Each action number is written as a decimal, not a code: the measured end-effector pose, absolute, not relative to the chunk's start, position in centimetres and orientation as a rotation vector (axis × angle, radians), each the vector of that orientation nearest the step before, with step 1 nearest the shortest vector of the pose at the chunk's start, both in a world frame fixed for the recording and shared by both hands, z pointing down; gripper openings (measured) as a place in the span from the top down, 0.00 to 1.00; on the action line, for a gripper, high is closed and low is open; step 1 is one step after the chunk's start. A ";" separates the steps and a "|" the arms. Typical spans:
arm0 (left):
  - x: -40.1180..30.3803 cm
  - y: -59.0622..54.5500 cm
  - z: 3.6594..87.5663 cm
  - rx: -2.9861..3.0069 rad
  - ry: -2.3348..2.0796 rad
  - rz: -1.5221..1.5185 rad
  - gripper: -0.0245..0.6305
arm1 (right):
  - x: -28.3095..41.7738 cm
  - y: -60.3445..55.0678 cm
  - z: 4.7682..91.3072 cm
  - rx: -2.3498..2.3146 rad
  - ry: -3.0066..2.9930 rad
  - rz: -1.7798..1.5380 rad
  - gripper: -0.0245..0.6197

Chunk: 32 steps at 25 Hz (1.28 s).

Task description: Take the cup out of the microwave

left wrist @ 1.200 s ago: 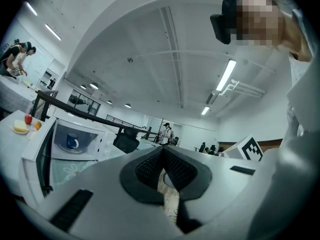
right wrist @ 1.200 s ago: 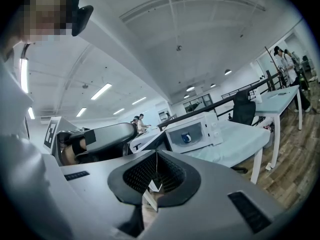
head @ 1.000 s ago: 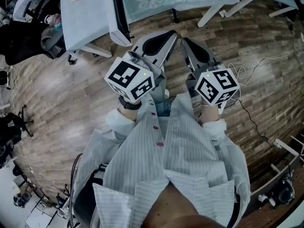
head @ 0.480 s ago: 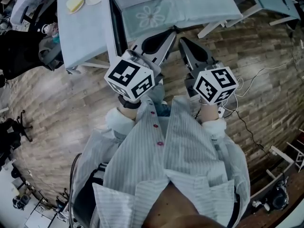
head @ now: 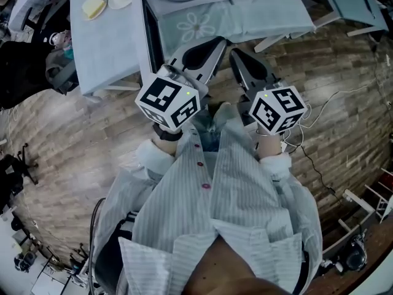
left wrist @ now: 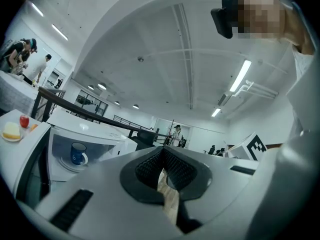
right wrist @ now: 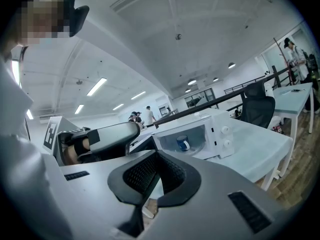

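We hold both claws out level in front of our striped shirt [head: 236, 195], above the wooden floor [head: 67, 146] and short of the counter [head: 107, 45]. The left claw [left wrist: 162, 153] is shut, its ribbed pads meeting at the tips with nothing between them. The right claw [right wrist: 156, 157] is also closed and empty. From the head view the two claws sit side by side, apart, and each carries its marker cube close to our wrists.

The cup [left wrist: 77, 153] is blue with a handle. It stands upright on the turntable inside the white microwave [right wrist: 221, 130], whose door [head: 151, 24] hangs open on the left side. The microwave rests on the counter ahead of us, and the cup is well apart from both claws.

To the left of the microwave, on the same counter, a plate [left wrist: 11, 132] holds something yellow, with a small red fruit [left wrist: 24, 120] just beside it.
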State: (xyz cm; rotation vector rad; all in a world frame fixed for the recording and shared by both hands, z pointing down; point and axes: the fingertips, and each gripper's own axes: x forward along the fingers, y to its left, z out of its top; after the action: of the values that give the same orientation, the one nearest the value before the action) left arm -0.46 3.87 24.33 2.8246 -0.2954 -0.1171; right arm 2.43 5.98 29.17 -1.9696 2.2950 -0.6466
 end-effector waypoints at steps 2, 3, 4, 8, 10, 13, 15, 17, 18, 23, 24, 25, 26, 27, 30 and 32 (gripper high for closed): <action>-0.3 3.4 24.9 2.817 -0.322 -0.116 0.95 | 2.8 5.6 29.7 -1.954 2.304 -0.664 0.91; -0.3 3.2 25.3 2.811 -0.339 -0.112 0.95 | 2.9 5.3 30.0 -1.945 2.310 -0.671 0.91; -0.3 2.9 25.7 2.805 -0.356 -0.105 0.95 | 3.0 5.0 30.2 -1.935 2.318 -0.677 0.91; 0.3 1.9 26.5 2.798 -0.411 -0.087 0.95 | 3.7 3.5 30.6 -1.889 2.351 -0.682 0.91; 1.0 1.1 26.2 2.804 -0.441 -0.091 0.95 | 4.2 2.4 30.5 -1.857 2.377 -0.682 0.91; 2.3 0.0 26.1 2.810 -0.489 -0.086 0.95 | 5.0 0.6 30.5 -1.793 2.438 -0.690 0.91; 3.1 -0.8 26.1 2.810 -0.537 -0.082 0.95 | 5.8 -0.8 30.5 -1.747 2.477 -0.695 0.91; 3.7 -1.9 26.2 2.798 -0.597 -0.084 0.95 | 6.5 -2.3 30.6 -1.700 2.508 -0.703 0.91; 3.9 -2.6 26.2 2.791 -0.629 -0.086 0.95 | 6.8 -3.1 30.6 -1.676 2.524 -0.707 0.91; 5.3 -6.2 26.3 2.761 -0.764 -0.089 0.95 | 8.2 -7.0 30.4 -1.569 2.617 -0.721 0.91; 5.5 -6.9 26.3 2.752 -0.793 -0.091 0.95 | 8.3 -7.7 30.3 -1.545 2.636 -0.725 0.91; 5.6 -7.5 26.4 2.741 -0.826 -0.094 0.95 | 8.5 -8.3 30.3 -1.520 2.657 -0.732 0.91; 5.8 -8.1 26.4 2.727 -0.859 -0.097 0.95 | 8.8 -8.9 30.4 -1.493 2.677 -0.740 0.91; 6.0 -8.6 26.4 2.714 -0.891 -0.100 0.95 | 9.1 -9.5 30.3 -1.469 2.696 -0.748 0.91; 6.7 -9.8 26.2 2.683 -0.968 -0.109 0.95 | 10.2 -10.8 30.0 -1.406 2.733 -0.765 0.91; 7.1 -10.4 26.0 2.666 -1.008 -0.116 0.95 | 10.7 -11.4 29.9 -1.371 2.758 -0.769 0.91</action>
State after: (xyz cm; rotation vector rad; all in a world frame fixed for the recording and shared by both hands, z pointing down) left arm 7.14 -10.44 26.01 2.6664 -1.0083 -0.1162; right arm 10.72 -11.39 29.88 -1.3709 2.7580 -0.7685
